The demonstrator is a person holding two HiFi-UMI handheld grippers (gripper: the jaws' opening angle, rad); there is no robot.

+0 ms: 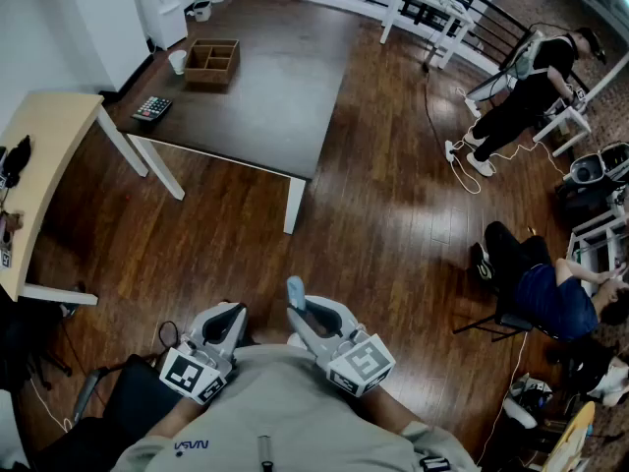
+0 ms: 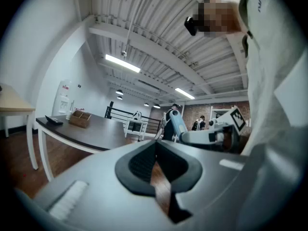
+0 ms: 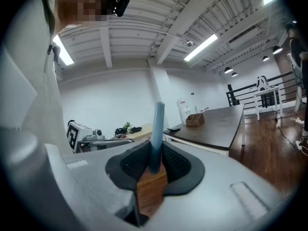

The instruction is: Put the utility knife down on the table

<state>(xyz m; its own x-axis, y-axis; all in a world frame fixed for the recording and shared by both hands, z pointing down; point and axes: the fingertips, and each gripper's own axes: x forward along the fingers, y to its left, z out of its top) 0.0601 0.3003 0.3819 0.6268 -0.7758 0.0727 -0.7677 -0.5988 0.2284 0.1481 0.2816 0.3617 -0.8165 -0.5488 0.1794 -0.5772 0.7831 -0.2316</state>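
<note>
**Utility knife (image 3: 157, 129) held at the body, well short of the surface (image 1: 265, 96)**
The knife is clamped upright in the right claw (image 1: 301, 305), apparently for carrying. The left claw (image 1: 234, 313) is pressed together, empty. The dark surface is set well apart across the floor (image 1: 393, 214). The knife's lower end is hidden inside the grip, and no blade can be made out.

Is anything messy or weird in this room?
Nothing is spilled or broken. The only messy bit is the white cable lying in loops on the floor by a standing person's feet. The utility knife is gripped in the right gripper, not on the dark table yet.
</note>
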